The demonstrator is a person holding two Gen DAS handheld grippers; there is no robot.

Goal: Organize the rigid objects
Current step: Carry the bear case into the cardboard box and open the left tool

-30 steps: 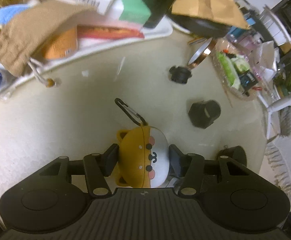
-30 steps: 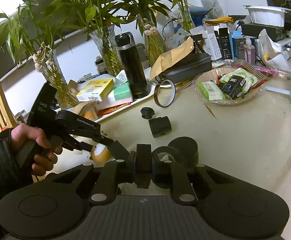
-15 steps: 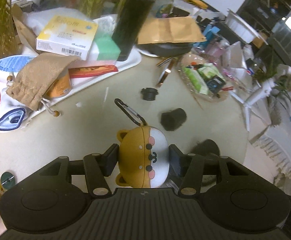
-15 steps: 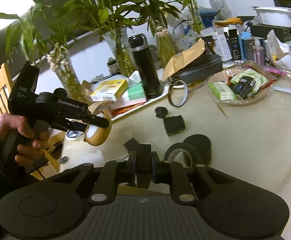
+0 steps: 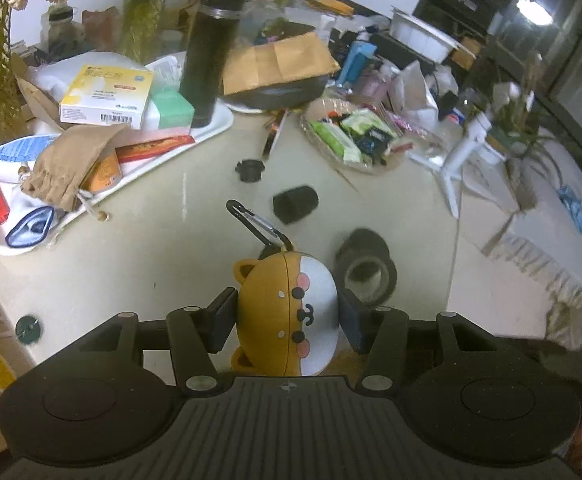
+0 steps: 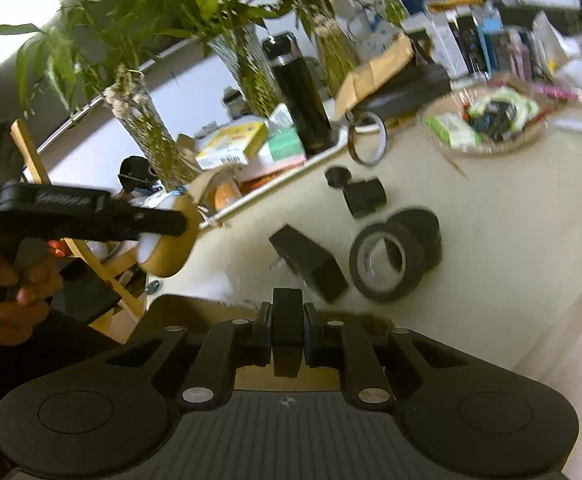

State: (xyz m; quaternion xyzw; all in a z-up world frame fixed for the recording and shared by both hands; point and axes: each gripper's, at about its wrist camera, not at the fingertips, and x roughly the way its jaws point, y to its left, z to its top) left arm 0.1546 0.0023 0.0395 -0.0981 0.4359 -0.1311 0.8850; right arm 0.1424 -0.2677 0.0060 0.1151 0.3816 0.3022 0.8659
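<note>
Lifted since earlier: bear case (image 5: 287, 312), clamped in left gripper (image 5: 287, 316) jaws. Right gripper (image 6: 287, 340) pinches a black block (image 6: 287, 332). Tape (image 6: 383, 264) at 1 o'clock, unsorted on bench (image 6: 511, 220).

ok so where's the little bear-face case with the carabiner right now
The bear-face case is clamped in the left claw, off the table. In the left wrist view it sits bottom center, just left of the black tape roll on the table.

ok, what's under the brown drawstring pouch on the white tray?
The brown drawstring pouch lies over an orange packet on the white tray. Whatever else it covers is hidden.
</note>
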